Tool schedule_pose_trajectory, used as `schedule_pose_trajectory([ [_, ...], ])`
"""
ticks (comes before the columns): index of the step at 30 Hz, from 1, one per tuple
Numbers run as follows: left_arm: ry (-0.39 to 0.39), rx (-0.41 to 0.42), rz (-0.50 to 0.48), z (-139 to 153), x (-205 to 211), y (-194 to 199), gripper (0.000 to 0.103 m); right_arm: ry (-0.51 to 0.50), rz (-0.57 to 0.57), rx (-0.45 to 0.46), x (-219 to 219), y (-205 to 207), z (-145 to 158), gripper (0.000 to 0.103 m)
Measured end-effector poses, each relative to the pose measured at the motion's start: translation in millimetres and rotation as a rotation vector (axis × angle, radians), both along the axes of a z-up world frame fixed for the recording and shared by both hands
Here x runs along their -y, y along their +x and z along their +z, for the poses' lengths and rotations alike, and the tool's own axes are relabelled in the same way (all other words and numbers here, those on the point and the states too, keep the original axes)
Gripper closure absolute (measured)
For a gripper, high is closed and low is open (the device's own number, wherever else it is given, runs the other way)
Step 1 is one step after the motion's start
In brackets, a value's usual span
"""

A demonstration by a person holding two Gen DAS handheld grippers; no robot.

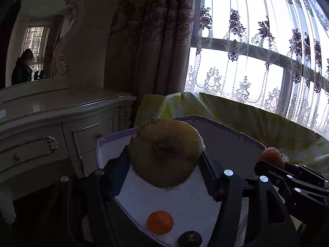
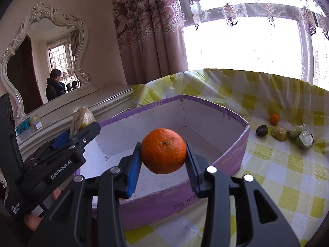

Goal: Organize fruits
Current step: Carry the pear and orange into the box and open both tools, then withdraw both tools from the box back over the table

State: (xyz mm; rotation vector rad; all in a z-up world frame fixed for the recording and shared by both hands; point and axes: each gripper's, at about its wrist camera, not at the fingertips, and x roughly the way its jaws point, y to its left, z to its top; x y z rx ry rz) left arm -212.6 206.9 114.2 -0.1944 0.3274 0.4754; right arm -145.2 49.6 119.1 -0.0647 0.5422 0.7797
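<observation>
Between the blue pads of the right gripper (image 2: 163, 160) an orange (image 2: 163, 151) is pinched at its sides and held above the near wall of the purple box (image 2: 232, 154). Just left of those fingers the left gripper (image 2: 82, 131) is seen from the side, with a plastic-wrapped yellowish fruit (image 2: 82, 119) clamped in it. From the left wrist view that wrapped fruit (image 1: 164, 153) is shown squeezed between the left gripper (image 1: 164, 154) fingers, blocking much of the box interior behind it. Below those fingers, on the white box floor (image 1: 174, 201), a small orange (image 1: 160, 222) and a dark round fruit (image 1: 189, 239) are seen lying near each other. Beyond and to the right of the right fingers, on the yellow checked tablecloth (image 2: 287, 175), a dark fruit (image 2: 262, 130), a yellowish fruit (image 2: 279, 133), two wrapped fruits (image 2: 301, 136) and a tiny orange (image 2: 274, 119) are grouped outside the box. Farther off, a dresser (image 1: 61, 123), an ornate mirror (image 2: 47, 65) and curtains (image 2: 148, 30) are visible.
</observation>
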Motion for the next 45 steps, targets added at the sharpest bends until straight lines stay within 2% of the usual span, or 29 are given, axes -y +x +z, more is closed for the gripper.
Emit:
schedule_pose_trajectory([
  [5,0.001,-0.133,-0.010,-27.9,-5.4,18.5,0.042,-0.150,-0.024,-0.041,-28.0,15.7,-29.1,0.062],
  [7,0.076,-0.155,0.003,-33.8,0.3,17.9,0.042,-0.189,-0.024,0.008,-34.3,12.5,-31.6,0.062],
  [10,0.119,-0.171,0.001,-36.6,4.1,18.0,0.042,-0.274,-0.042,0.047,-45.7,12.4,-33.0,0.062],
  [14,0.124,-0.195,-0.004,-36.3,3.9,18.8,0.042,-0.340,-0.034,0.022,-62.7,21.6,-38.0,0.062],
  [19,0.135,-0.338,-0.041,-33.1,2.9,30.9,0.039,-0.446,-0.029,-0.034,-73.0,29.8,-43.8,0.060],
  [22,0.115,-0.414,-0.055,-31.5,-0.8,37.9,0.035,-0.460,-0.055,-0.023,-70.7,28.9,-41.1,0.046],
  [24,0.101,-0.456,-0.059,-31.5,-2.7,40.5,0.031,-0.493,-0.114,0.011,-67.7,29.6,-39.7,0.025],
  [25,0.095,-0.460,-0.065,-30.8,-2.4,41.5,0.028,-0.481,-0.113,0.006,-63.5,31.6,-38.0,0.024],
  [27,0.085,-0.452,-0.060,-30.2,-2.7,39.6,0.025,-0.466,-0.107,0.002,-59.4,32.5,-36.8,0.024],
  [30,0.129,-0.437,-0.008,-29.7,-0.2,37.6,0.016,-0.462,-0.115,0.012,-57.4,32.3,-36.5,0.024],
  [34,0.141,-0.428,0.011,-27.7,1.1,34.9,0.016,-0.441,-0.113,0.021,-54.9,30.7,-35.1,0.023],
  [36,0.147,-0.391,0.038,-19.5,2.9,30.8,0.016,-0.386,-0.113,0.015,-48.5,30.9,-29.1,0.023],
  [38,0.196,-0.302,0.086,-4.2,11.9,20.2,0.016,-0.283,-0.122,0.035,-34.6,28.0,-15.8,0.021],
  [40,0.242,-0.188,0.092,13.6,24.5,8.9,0.016,-0.173,-0.148,0.076,-14.6,25.4,0.4,0.016],
  [42,0.264,-0.069,0.072,31.3,39.1,-1.7,0.016,-0.083,-0.192,0.133,8.7,23.1,12.5,0.005],
  [45,0.321,0.092,0.010,48.8,69.4,-12.3,0.016,0.030,-0.287,0.171,50.1,26.2,18.7,0.002],
])
